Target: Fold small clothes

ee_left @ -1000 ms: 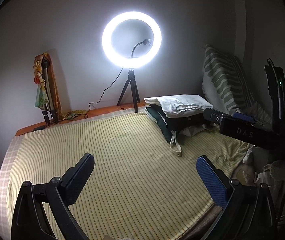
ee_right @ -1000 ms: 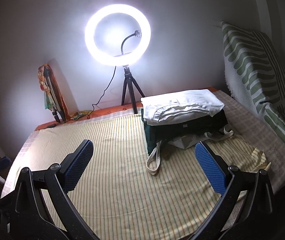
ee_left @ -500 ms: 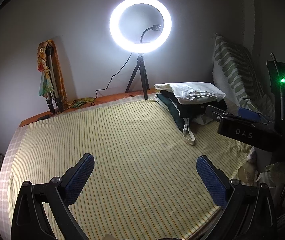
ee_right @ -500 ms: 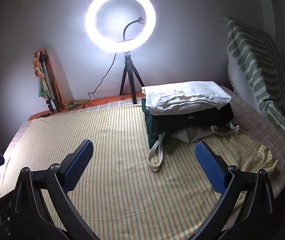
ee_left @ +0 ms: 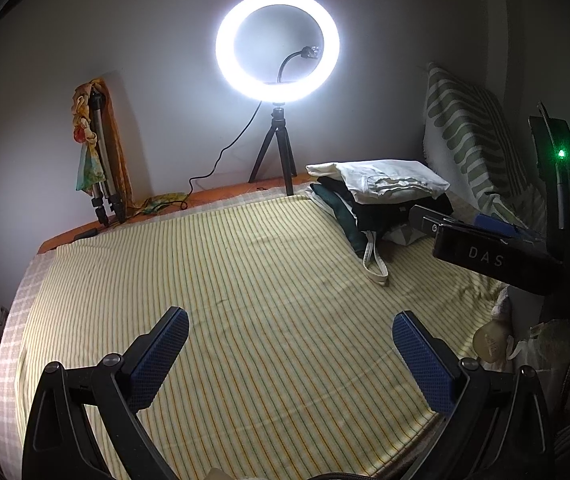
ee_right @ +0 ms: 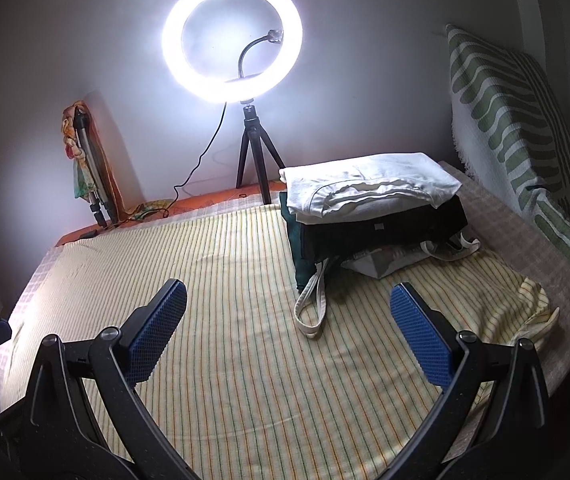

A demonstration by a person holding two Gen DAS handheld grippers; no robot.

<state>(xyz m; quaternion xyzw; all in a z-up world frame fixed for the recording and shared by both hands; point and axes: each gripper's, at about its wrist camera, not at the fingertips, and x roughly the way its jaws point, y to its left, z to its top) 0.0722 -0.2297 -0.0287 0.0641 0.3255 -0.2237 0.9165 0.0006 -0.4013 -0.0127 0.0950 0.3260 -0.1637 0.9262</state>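
- Left gripper (ee_left: 290, 344): jaws spread wide, nothing between the blue pads (ee_left: 157, 364), hanging above the near part of the sheet (ee_left: 245, 280).
- Right gripper (ee_right: 288, 320): also spread wide and empty, above the sheet, pile (ee_right: 373, 216) ahead and slightly right of it. Its black body, marked "DAS", shows at the right edge of the left view.
- Sheet: yellow with thin green and orange stripes, mostly flat, a few shallow wrinkles; its right corner near the pile is bunched up. A checked cover (ee_right: 533, 248) shows under it at the edges.
- Ring light (ee_right: 232, 38) on a small black tripod (ee_right: 251, 156): lit, standing behind the sheet at the wall, just left of the pile. Its cable runs down and left along the orange ledge (ee_right: 205, 202).
- Folded tripod (ee_left: 101, 164) with a coloured cloth draped on it: leans on the wall, well left of the ring light.
- Green-and-white patterned cushion (ee_right: 513, 128): propped upright to the right of the pile.
- Pile: on the far right part of the sheet, in front of the wall. Folded white garment on top, black one under it, dark green beneath at the left, pale cloth at the bottom. A cream strap loop (ee_right: 311, 304) trails from it onto the sheet.
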